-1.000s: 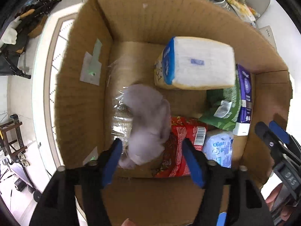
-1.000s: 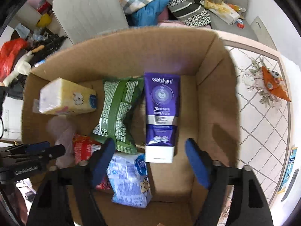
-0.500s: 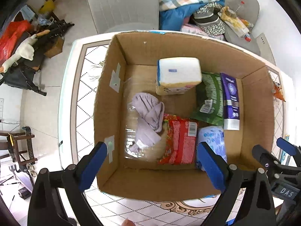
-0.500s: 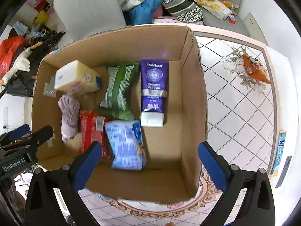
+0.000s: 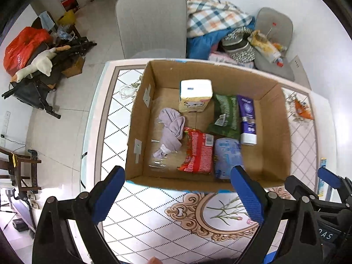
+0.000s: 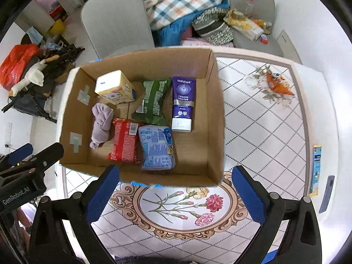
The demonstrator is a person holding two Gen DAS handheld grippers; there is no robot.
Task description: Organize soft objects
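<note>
Soft objects sitting packed in the open brown cardboard box (image 6: 216, 118) on the patterned tabletop (image 6: 264, 132).
Lilac cloth bundle (image 5: 170, 129) lying inside beside red packet (image 5: 199, 154); left tongs (image 5: 178, 194) and right tongs (image 6: 173, 194) hovering spread, empty; orange item (image 6: 278, 82) possibly remaining outside.

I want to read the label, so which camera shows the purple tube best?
The right wrist view: the purple tube lies near the picture's middle, face up, lettering sharp. The left wrist view shows the same tube smaller, nearer the box's right wall, with its print blurred.
</note>
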